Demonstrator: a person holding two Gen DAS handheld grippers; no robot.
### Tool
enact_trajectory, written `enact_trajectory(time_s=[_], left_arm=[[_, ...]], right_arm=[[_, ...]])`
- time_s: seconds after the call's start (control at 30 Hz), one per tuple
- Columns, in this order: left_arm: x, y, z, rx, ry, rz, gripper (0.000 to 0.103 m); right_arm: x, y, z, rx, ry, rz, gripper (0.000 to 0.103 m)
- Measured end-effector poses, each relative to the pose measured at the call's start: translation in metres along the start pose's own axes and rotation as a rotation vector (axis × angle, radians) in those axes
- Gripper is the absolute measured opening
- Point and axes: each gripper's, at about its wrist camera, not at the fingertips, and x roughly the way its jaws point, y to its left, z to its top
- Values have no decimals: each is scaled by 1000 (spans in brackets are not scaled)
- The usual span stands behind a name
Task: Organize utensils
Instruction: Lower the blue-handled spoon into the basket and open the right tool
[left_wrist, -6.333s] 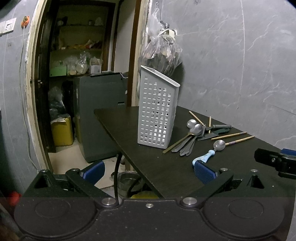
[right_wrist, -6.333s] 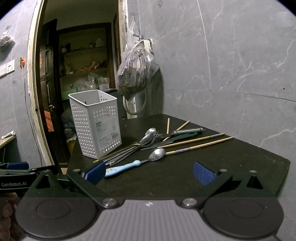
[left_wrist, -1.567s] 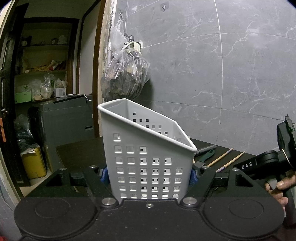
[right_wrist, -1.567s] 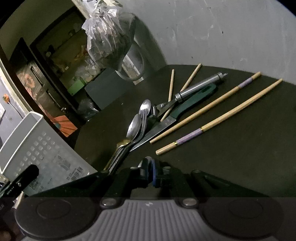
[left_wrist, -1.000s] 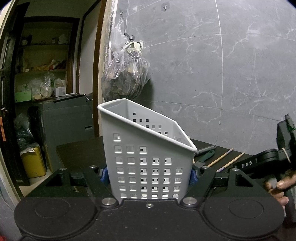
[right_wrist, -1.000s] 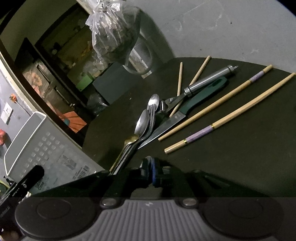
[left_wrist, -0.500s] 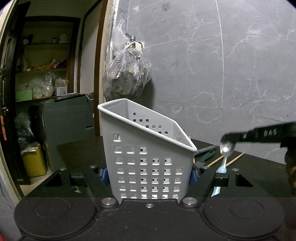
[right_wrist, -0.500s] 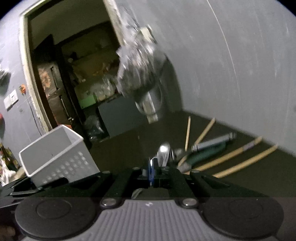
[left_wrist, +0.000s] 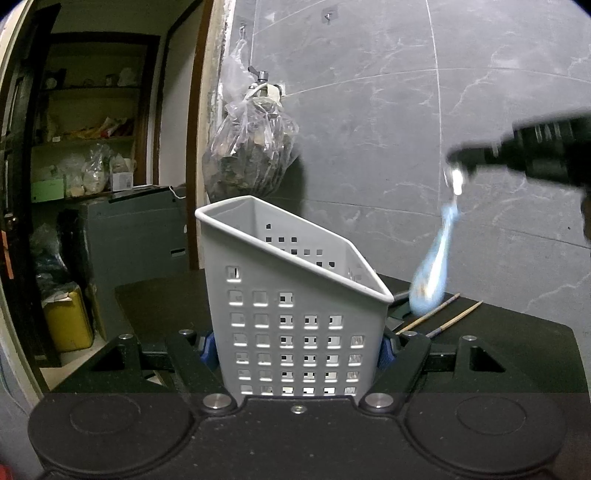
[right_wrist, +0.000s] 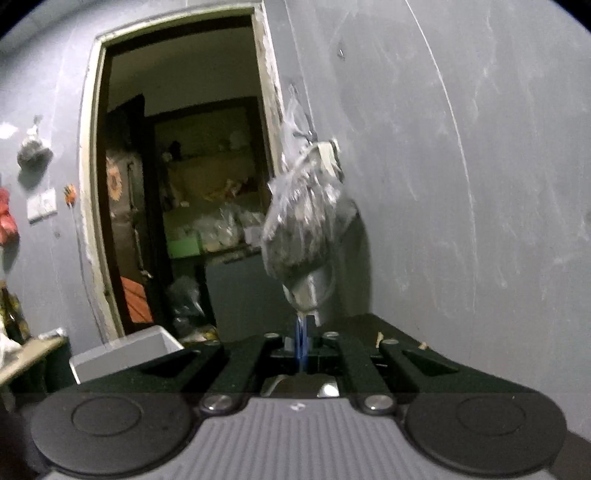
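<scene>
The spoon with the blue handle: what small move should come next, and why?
Probably carry the spoon sideways until it hangs above the open top of the white basket. The right gripper holds it handle-down, raised beside the basket, while the left gripper clamps the basket.

We see our left gripper (left_wrist: 297, 349) clamped on the white perforated caddy (left_wrist: 291, 314), one blue-padded finger on each side wall, the caddy upright on the dark table (left_wrist: 517, 343). To the right and higher, our right gripper (left_wrist: 458, 162) pinches a blurred blue-handled spoon (left_wrist: 434, 269), handle hanging down. Two chopsticks (left_wrist: 439, 317) lie behind the caddy.
</scene>
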Motion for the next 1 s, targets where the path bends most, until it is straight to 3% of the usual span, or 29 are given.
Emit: enact_trajectory(time_s=[0.23,0.43,0.73,1.0], left_arm=[[-1,-1,-1,-1,1,0,76],[-2,-2,-1,-1,-1,2,76],[-3,-3,-1,-2,0,1,76],[-3,-2,-1,-2,-1,3,76]], right_arm=[[-6,23,50,-82,-98,46,2],[-2,55,65,-150,-154,113,2],[24,99,35,-268,-126,147,2],[32,115,2,-343,-92,138,2]])
